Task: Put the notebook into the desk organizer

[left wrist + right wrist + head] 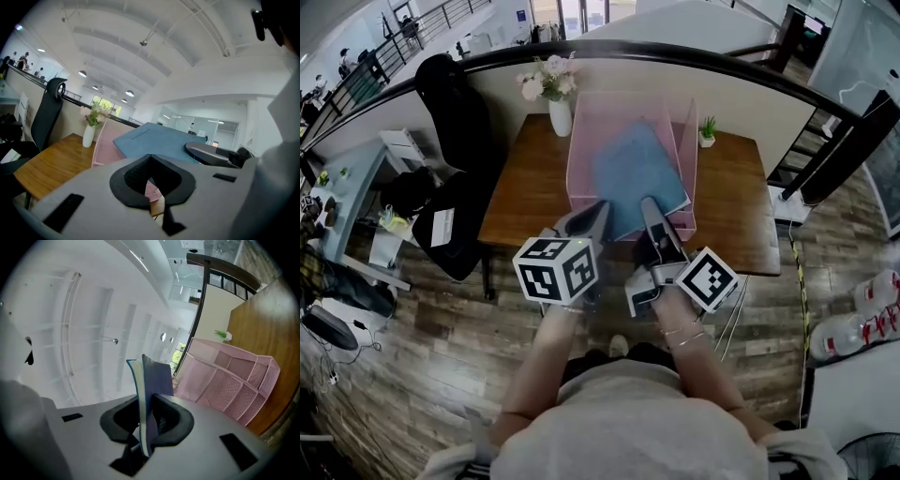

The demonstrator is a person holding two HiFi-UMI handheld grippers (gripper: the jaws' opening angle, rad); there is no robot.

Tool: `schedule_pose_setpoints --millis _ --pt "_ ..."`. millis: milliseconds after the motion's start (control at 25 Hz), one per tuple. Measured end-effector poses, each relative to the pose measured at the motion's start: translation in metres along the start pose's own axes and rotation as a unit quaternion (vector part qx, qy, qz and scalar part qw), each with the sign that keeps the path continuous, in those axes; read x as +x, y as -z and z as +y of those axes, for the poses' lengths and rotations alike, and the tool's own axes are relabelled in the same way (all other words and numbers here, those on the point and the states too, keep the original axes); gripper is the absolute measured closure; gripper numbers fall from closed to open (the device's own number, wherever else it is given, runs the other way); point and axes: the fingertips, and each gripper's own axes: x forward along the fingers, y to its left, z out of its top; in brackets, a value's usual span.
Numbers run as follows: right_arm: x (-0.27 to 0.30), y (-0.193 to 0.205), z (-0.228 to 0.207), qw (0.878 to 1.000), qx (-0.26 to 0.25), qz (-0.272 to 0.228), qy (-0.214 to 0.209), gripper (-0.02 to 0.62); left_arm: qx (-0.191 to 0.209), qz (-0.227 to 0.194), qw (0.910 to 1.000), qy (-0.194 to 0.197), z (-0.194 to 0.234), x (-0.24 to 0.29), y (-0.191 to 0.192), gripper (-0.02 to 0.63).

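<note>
— Near the middle of the head view, the blue notebook (637, 173) hangs tilted over the pink desk organizer (579, 164). I think it is not down in a slot yet.
— Who holds it?
— The right gripper (650, 208) pinches it by its near edge. The left gripper (594, 214) is closed with nothing in it.
— What could go wrong?
— That pinch is only on one edge, so the notebook could droop or slip out. It could also bump a pink wall and push the organizer toward the vase (560, 116), at the upper left of the wooden table (727, 220).
</note>
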Motion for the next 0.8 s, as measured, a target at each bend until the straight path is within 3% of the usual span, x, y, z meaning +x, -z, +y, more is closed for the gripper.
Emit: schedule_pose_setpoints --millis 360,800 --pt "-0.003 0.002 -0.026 1.000 0.016 0.010 0.020 0.525 -0.012 0.014 0.9996 -0.019 0.012 0.010 0.015 0.595" --pt "-0.006 0.011 -0.038 0.999 0.022 -0.009 0.049 0.532 -0.023 0.036 0.9991 -0.008 0.021 0.009 0.022 0.595"
